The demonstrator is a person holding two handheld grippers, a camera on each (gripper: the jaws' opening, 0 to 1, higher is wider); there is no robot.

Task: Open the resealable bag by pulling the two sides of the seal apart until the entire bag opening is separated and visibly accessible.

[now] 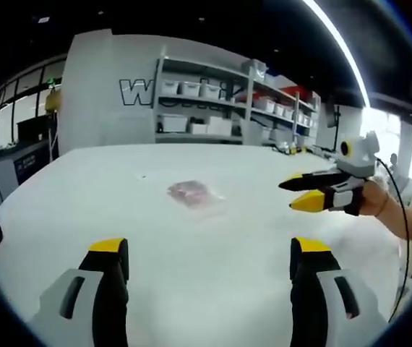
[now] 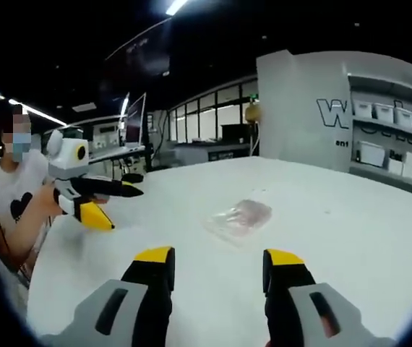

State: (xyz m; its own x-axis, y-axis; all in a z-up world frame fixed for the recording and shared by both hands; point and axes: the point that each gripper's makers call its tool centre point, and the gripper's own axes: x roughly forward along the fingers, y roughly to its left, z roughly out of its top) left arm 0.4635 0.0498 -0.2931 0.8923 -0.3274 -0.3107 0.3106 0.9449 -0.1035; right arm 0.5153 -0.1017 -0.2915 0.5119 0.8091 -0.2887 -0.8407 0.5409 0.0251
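A small clear resealable bag [image 1: 194, 194] with pinkish contents lies flat on the white table [image 1: 119, 210]; it also lies ahead in the right gripper view [image 2: 241, 217]. My left gripper [image 1: 207, 249] hovers short of the bag, jaws wide apart and holding nothing. It enters the right gripper view from the left [image 2: 125, 208], held by a hand, well away from the bag. My right gripper [image 2: 217, 258] is open and bare, also short of the bag. From the right it comes into the left gripper view [image 1: 290, 195], its yellow-tipped jaws apart, off to the bag's right.
The white table [image 2: 350, 238] is wide, with bare surface all round the bag. Shelving with white bins [image 1: 213, 108] stands behind its far edge. A person [image 2: 14, 195] sits at the table's side holding the grippers. Desks and monitors [image 2: 134, 123] are farther back.
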